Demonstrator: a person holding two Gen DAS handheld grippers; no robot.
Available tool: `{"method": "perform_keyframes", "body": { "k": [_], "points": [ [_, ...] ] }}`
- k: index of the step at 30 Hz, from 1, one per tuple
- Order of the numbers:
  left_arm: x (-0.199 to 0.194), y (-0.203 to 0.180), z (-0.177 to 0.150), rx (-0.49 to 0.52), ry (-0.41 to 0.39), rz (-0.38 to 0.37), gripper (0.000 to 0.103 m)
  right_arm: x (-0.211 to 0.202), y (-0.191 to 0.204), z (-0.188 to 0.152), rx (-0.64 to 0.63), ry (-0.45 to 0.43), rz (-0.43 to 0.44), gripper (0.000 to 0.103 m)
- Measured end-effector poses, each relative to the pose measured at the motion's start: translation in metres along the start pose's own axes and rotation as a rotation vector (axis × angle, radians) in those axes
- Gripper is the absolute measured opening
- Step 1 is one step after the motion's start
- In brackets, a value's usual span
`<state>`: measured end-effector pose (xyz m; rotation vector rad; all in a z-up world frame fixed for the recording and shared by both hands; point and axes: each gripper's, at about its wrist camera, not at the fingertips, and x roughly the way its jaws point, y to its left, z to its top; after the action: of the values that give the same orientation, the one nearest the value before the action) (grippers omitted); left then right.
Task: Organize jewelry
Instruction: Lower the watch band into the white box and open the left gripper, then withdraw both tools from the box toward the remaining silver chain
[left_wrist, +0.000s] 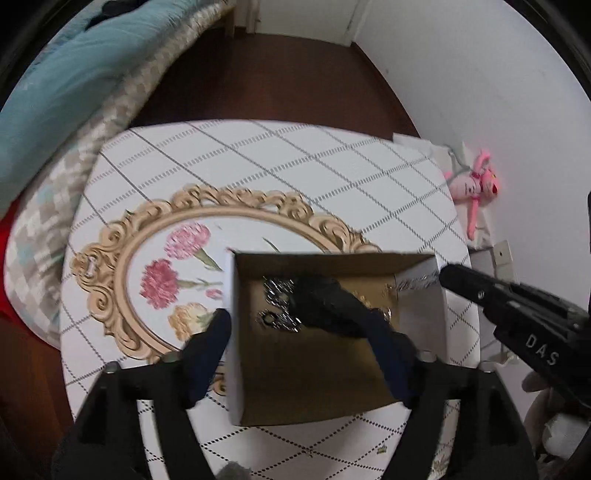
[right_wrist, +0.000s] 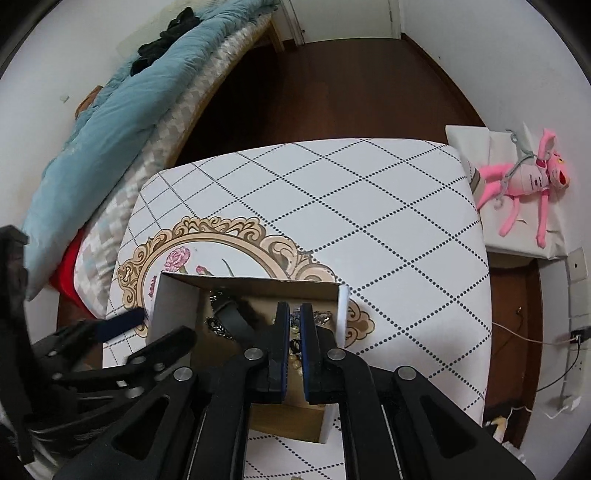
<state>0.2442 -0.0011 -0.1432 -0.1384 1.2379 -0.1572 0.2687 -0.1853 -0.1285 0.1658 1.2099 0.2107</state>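
Observation:
A white cardboard box (left_wrist: 236, 373) with a brown inside sits on the patterned table; it also shows in the right wrist view (right_wrist: 173, 295). Silver chain jewelry (left_wrist: 275, 293) and gold pieces (left_wrist: 386, 314) lie inside it. My left gripper (left_wrist: 275, 314) straddles the box's left wall, one finger outside, one finger inside, gripping the wall. My right gripper (right_wrist: 294, 312) hangs over the box's right part with its fingers nearly together above jewelry (right_wrist: 321, 317); a silver chain (left_wrist: 415, 284) trails at its tip (left_wrist: 448, 275).
The table (right_wrist: 369, 221) has a white diamond-pattern cloth with a gold floral frame print (left_wrist: 122, 236). A bed with a teal quilt (right_wrist: 122, 122) lies left. A pink plush toy (right_wrist: 524, 181) lies on a white box at the right.

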Motion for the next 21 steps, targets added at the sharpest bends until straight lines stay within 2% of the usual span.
{"method": "perform_keyframes", "body": {
  "k": [2, 4, 6, 8, 10, 11, 12, 14, 21],
  "points": [
    [-0.004, 0.003, 0.002, -0.006, -0.009, 0.029, 0.075, -0.005, -0.003, 0.0, 0.008, -0.013, -0.005, 0.021],
    [-0.01, 0.009, 0.002, -0.019, -0.035, 0.053, 0.075, -0.009, -0.005, -0.001, 0.006, -0.019, -0.011, 0.049],
    [-0.016, 0.014, -0.002, -0.024, -0.064, 0.096, 0.077, -0.014, -0.004, -0.004, -0.01, -0.034, -0.046, 0.055],
    [-0.019, 0.018, -0.007, -0.027, -0.092, 0.131, 0.09, -0.016, -0.004, -0.009, -0.018, -0.041, -0.085, 0.061],
    [-0.02, 0.021, -0.015, -0.02, -0.121, 0.175, 0.098, -0.015, -0.002, -0.017, -0.035, -0.045, -0.158, 0.091],
    [-0.02, 0.021, -0.019, -0.017, -0.131, 0.194, 0.102, -0.013, -0.001, -0.023, -0.042, -0.046, -0.198, 0.096],
    [-0.019, 0.022, -0.024, -0.008, -0.139, 0.216, 0.103, -0.011, -0.001, -0.027, -0.049, -0.042, -0.22, 0.101],
    [-0.014, 0.022, -0.031, 0.007, -0.144, 0.25, 0.103, -0.003, 0.0, -0.04, -0.058, -0.027, -0.257, 0.101],
    [-0.004, 0.019, -0.05, 0.018, -0.126, 0.252, 0.103, 0.007, 0.002, -0.064, -0.06, -0.027, -0.306, 0.103]
  ]
}}
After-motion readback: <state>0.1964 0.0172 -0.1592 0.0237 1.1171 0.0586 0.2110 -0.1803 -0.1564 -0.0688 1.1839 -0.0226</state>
